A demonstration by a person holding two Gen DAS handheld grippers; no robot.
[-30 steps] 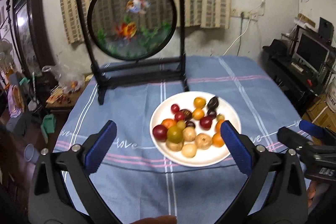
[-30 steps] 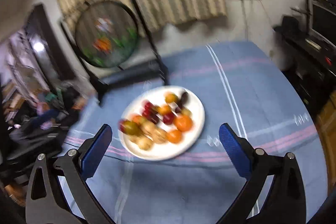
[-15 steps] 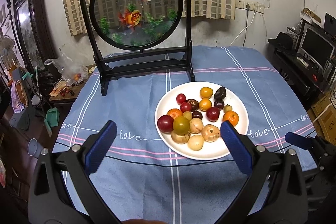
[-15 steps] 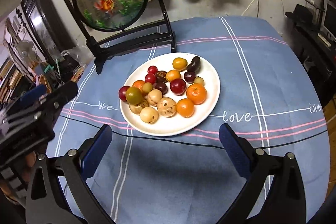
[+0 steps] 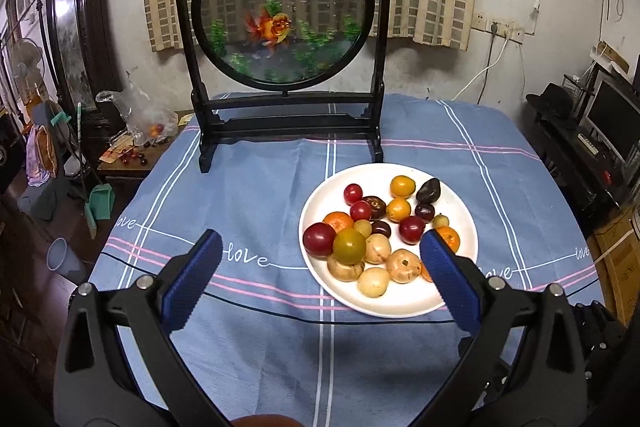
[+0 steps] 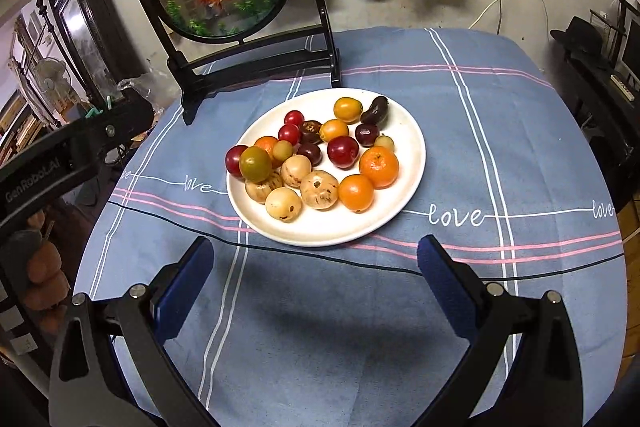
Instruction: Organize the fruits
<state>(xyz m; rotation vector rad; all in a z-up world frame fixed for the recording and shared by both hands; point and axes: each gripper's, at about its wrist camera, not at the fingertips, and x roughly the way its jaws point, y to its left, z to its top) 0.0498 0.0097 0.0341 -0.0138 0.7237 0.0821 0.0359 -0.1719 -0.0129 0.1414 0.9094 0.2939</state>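
- Looking through the left wrist view, you see the fruits (image 5: 376,231) heaped on the white plate (image 5: 460,297), which sits on the blue-clothed counter (image 5: 248,195) in front of the goldfish screen (image 5: 282,15). Your left gripper (image 5: 320,277) hovers over the plate's near edge, spread wide and holding nothing. Whether the fruits are already sorted or yet to be grouped, this pile fits either, so pick no target in haste; close only on a fruit with free sides.
- Turning to the right wrist view, your right gripper (image 6: 314,283) hangs wide and empty above bare cloth, just short of the plate (image 6: 408,131). The oranges (image 6: 368,175) lie nearest it; the round fruits touch and may roll, so come down slowly.
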